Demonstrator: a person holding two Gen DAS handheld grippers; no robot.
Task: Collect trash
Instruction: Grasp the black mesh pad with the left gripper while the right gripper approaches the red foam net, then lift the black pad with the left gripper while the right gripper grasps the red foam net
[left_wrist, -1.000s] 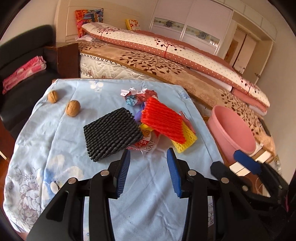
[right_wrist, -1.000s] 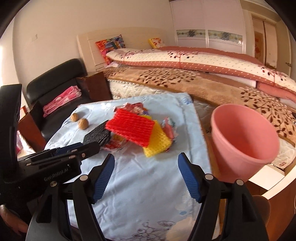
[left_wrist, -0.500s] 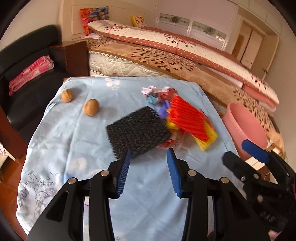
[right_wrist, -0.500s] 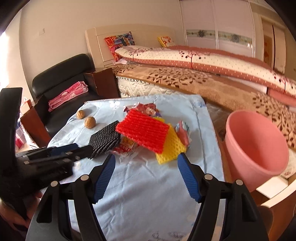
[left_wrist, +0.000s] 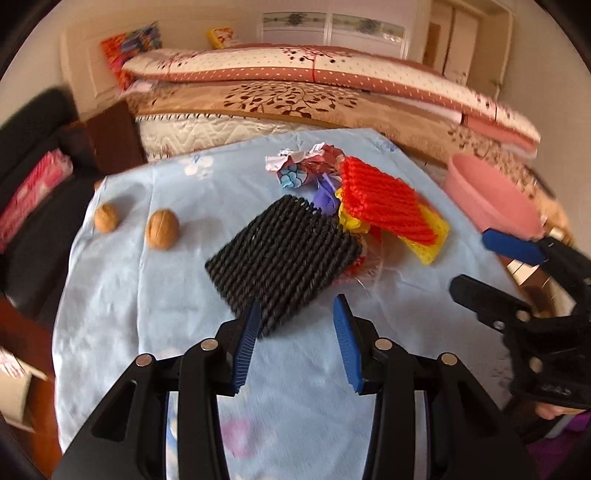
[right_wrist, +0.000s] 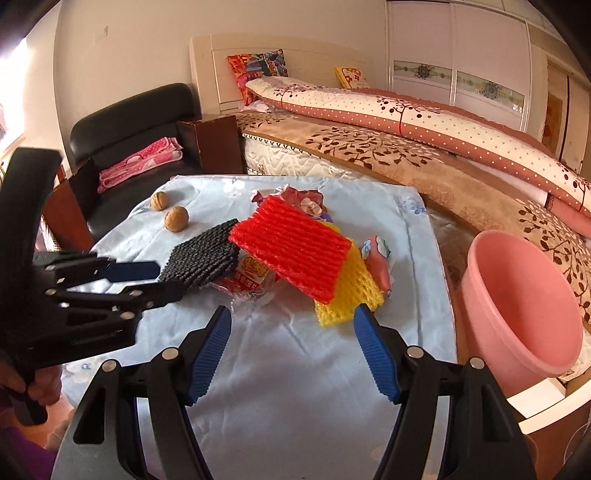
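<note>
Blue-clothed table (left_wrist: 110, 295) unchanged; left gripper (left_wrist: 297, 325), jaws spread, had advanced onto black foam net (left_wrist: 284, 254); right gripper (right_wrist: 291, 332) stayed spread.

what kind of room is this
Most likely a home bedroom: a made bed with a patterned quilt, pillows at the headboard, and a wardrobe with sliding doors behind it.

My left tool (left_wrist: 297, 319) held low and level, blue pads spread apart and gripping nothing, my right tool (right_wrist: 291, 325) beside it, pads spread wider, also gripping nothing, my fingers (right_wrist: 22, 387) curled round the left handle
</note>
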